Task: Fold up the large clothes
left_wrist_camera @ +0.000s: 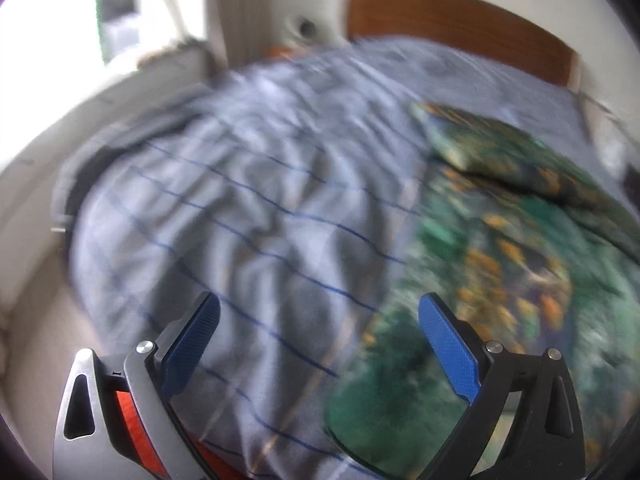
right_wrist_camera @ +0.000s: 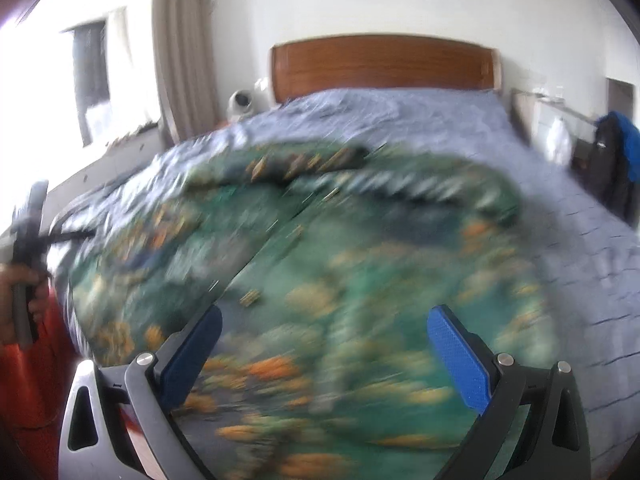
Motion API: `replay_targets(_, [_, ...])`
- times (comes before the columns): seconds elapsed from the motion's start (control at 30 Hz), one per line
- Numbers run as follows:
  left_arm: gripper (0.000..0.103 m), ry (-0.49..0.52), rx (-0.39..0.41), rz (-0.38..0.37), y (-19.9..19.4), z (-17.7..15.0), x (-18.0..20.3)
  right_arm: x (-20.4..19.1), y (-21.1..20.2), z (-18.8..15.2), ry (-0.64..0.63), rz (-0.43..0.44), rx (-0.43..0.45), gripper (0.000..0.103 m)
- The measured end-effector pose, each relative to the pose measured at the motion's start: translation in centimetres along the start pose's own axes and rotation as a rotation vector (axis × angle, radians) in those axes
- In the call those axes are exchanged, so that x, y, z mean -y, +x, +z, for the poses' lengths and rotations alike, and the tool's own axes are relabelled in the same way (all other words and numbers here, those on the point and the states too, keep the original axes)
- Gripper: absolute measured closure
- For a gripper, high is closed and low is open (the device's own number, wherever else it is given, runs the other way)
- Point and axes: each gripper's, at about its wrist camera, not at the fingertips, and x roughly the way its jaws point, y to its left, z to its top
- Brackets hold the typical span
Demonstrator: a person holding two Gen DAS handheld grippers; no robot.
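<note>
Looking across from the left: the left gripper (left_wrist_camera: 319,316) hangs over the grey checked bedspread (left_wrist_camera: 224,200) with its blue pads (left_wrist_camera: 192,340) spread wide and nothing between them. It's lined up mostly over bare bedspread, with the garment's edge just to its right, so if it closes where it is I reckon it grabs bedding instead of cloth, or both at once.

Moving right, the green and orange patterned garment (right_wrist_camera: 320,264) lies spread over the near right part of the bed, with a fold or bunched strip at its far end. The right gripper (right_wrist_camera: 324,320) hovers above the near part of it, also splayed open and empty.

Both views are badly smeared, so I can't make out hems or corners. Biggest risk, I'd guess: pinching mid-panel rather than an edge, which drags the whole thing into a lump. Uneven grabs from the two sides would skew the fold too.
</note>
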Motion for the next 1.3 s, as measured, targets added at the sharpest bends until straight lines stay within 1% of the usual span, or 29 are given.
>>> replay_targets(0.07, [0.003,0.070,-0.124,-0.108,1.3,-0.1,0.0,3.7,-1.6,1.1,0.052,-0.035,-0.005,0.001])
replay_targets(0.13, [0.003,0.138,-0.192,-0.164,1.9,-1.0,0.2,7.7,-2.8,1.2,0.117,-0.077,-0.071,0.001])
replay_targets(0.17, [0.003,0.164,-0.207,-0.190,2.0,-1.4,0.4,9.5,-3.2,0.8,0.149,-0.090,-0.112,0.001])
replay_targets(0.23, [0.003,0.207,-0.234,-0.258,1.9,-2.3,0.9,11.9,-3.7,-0.4,0.194,-0.097,-0.189,0.001])
replay_targets(0.27, [0.003,0.219,-0.246,-0.300,1.9,-2.7,1.2,12.6,-3.7,-1.0,0.216,-0.085,-0.231,0.001])
replay_targets(0.3, [0.004,0.223,-0.256,-0.339,1.9,-3.0,1.4,13.5,-3.7,-1.8,0.254,-0.053,-0.296,0.002])
replay_targets(0.33, [0.004,0.225,-0.271,-0.386,2.0,-3.3,1.7,14.0,-3.6,-2.5,0.286,-0.021,-0.335,0.002])
replay_targets(0.37, [0.004,0.231,-0.277,-0.394,2.1,-3.4,1.9,14.3,-3.6,-3.3,0.322,0.017,-0.375,0.002])
replay_targets(0.43, [0.006,0.259,-0.290,-0.385,2.3,-3.6,2.1,14.6,-3.5,-4.2,0.366,0.051,-0.411,0.002])
replay_targets(0.47, [0.013,0.269,-0.301,-0.379,2.3,-3.6,2.1,14.6,-3.4,-4.4,0.381,0.062,-0.418,0.002])
replay_targets(0.5, [0.023,0.279,-0.315,-0.362,2.2,-3.6,2.2,14.6,-3.1,-4.5,0.398,0.074,-0.424,0.002])
replay_targets(0.53, [0.027,0.296,-0.328,-0.336,2.1,-3.6,2.2,14.5,-2.8,-4.6,0.406,0.083,-0.432,0.002])
replay_targets(0.57, [0.039,0.317,-0.333,-0.318,1.7,-3.3,2.4,14.4,-2.3,-4.7,0.408,0.101,-0.451,0.004])
replay_targets(0.6, [0.051,0.342,-0.336,-0.302,1.4,-3.2,2.5,14.0,-1.6,-4.8,0.403,0.114,-0.471,0.013])
replay_targets(0.63, [0.057,0.373,-0.340,-0.281,0.9,-3.1,2.7,13.7,-0.9,-4.9,0.387,0.134,-0.508,0.020])
replay_targets(0.67, [0.070,0.387,-0.344,-0.274,0.8,-2.8,2.7,13.4,-0.3,-5.0,0.367,0.137,-0.540,0.028])
replay_targets(0.7, [0.080,0.397,-0.350,-0.271,0.4,-2.7,2.9,13.0,0.3,-5.0,0.322,0.113,-0.583,0.035])
replay_targets(0.73, [0.084,0.404,-0.358,-0.271,0.2,-2.5,3.0,12.8,0.5,-5.0,0.290,0.097,-0.607,0.042])
replay_targets(0.77, [0.089,0.409,-0.361,-0.271,0.0,-2.3,3.1,12.7,0.7,-4.9,0.270,0.097,-0.622,0.063])
replay_targets(0.8, [0.091,0.413,-0.362,-0.274,-0.3,-2.0,3.3,12.7,0.6,-4.6,0.254,0.103,-0.636,0.080])
replay_targets(0.83, [0.092,0.415,-0.361,-0.276,-0.7,-1.7,3.4,12.8,0.5,-4.3,0.257,0.116,-0.641,0.082])
replay_targets(0.87, [0.093,0.407,-0.361,-0.293,-1.3,-1.1,3.5,12.9,0.2,-3.8,0.267,0.130,-0.644,0.087])
replay_targets(0.93, [0.094,0.382,-0.355,-0.339,-2.2,0.2,3.3,13.1,-0.9,-2.4,0.287,0.174,-0.632,0.089])
replay_targets(1.0, [0.095,0.332,-0.337,-0.425,-3.4,1.9,3.1,13.4,-2.0,-0.9,0.330,0.233,-0.605,0.090])
replay_targets(1.07, [0.095,0.272,-0.307,-0.511,-4.8,3.9,2.8,14.2,-2.8,0.8,0.400,0.293,-0.567,0.090])
replay_targets(1.17, [0.095,0.198,-0.251,-0.607,-5.8,7.6,3.2,15.3,-3.3,3.7,0.479,0.357,-0.487,0.091])
replay_targets(1.2, [0.095,0.179,-0.233,-0.628,-5.7,8.8,3.7,15.8,-3.3,4.9,0.501,0.375,-0.453,0.091])
replay_targets(1.23, [0.095,0.157,-0.211,-0.645,-5.6,10.7,4.2,16.3,-3.0,6.3,0.520,0.386,-0.417,0.091])
replay_targets(1.3, [0.096,0.134,-0.178,-0.653,-4.6,14.7,6.1,17.1,-1.8,9.1,0.529,0.382,-0.360,0.092])
